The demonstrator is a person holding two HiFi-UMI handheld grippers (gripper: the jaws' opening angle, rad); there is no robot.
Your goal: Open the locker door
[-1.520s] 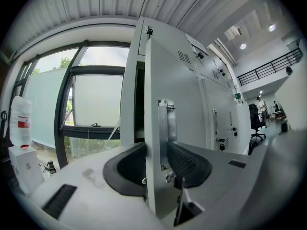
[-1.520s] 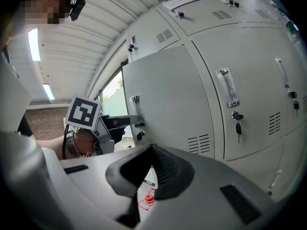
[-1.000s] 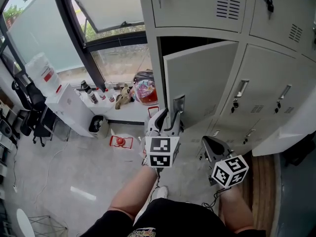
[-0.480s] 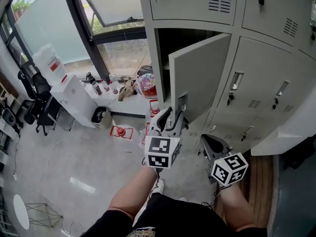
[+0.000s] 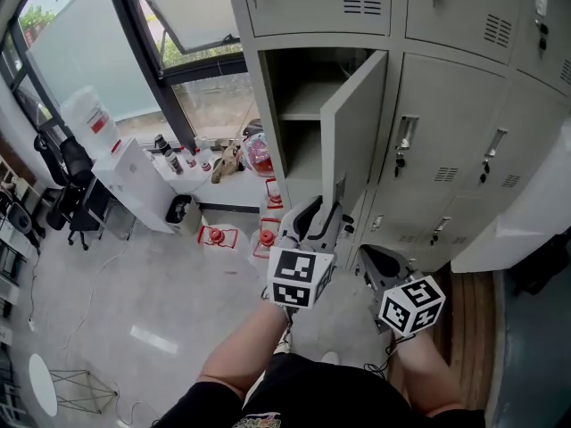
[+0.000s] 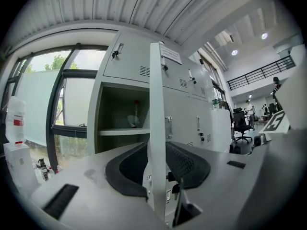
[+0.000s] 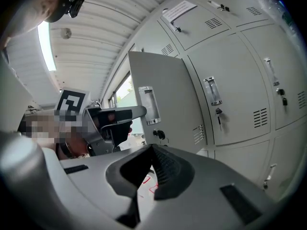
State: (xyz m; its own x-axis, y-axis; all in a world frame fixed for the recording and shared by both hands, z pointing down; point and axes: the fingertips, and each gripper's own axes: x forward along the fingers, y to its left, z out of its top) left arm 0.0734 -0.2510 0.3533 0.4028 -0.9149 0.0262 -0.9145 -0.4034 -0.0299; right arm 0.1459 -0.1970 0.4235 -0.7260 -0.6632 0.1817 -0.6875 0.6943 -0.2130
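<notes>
While my left claw [image 5: 323, 210] sits on the free edge of the locker door [image 5: 352, 123], that door stands swung well out from its frame, hinged on its right side, with its outer edge pointing toward me. In the left gripper view the door's edge runs upright between the two pads, which lie close against either face of it just above the lock. The jaws have just been closing in on that edge. The handle plate [image 7: 147, 104] and the key lock [image 7: 158, 134] sit low on the door's outer face.

Behind the door the compartment [image 5: 303, 87] is open to view, split by a shelf [image 5: 308, 114].

My right claw [image 5: 379, 261] hangs lower and to the right, apart from the door. Its jaws are together at the tips with nothing between them.

To the right the neighbouring lockers [image 5: 446, 150] are closed, as are those in the row above. To the left are a tall window [image 5: 205, 25], a white cabinet [image 5: 134, 190] with a water jug [image 5: 87, 119] behind it, a black chair [image 5: 67, 185] and a red object [image 5: 216, 236] on the pale floor [image 5: 134, 301].
</notes>
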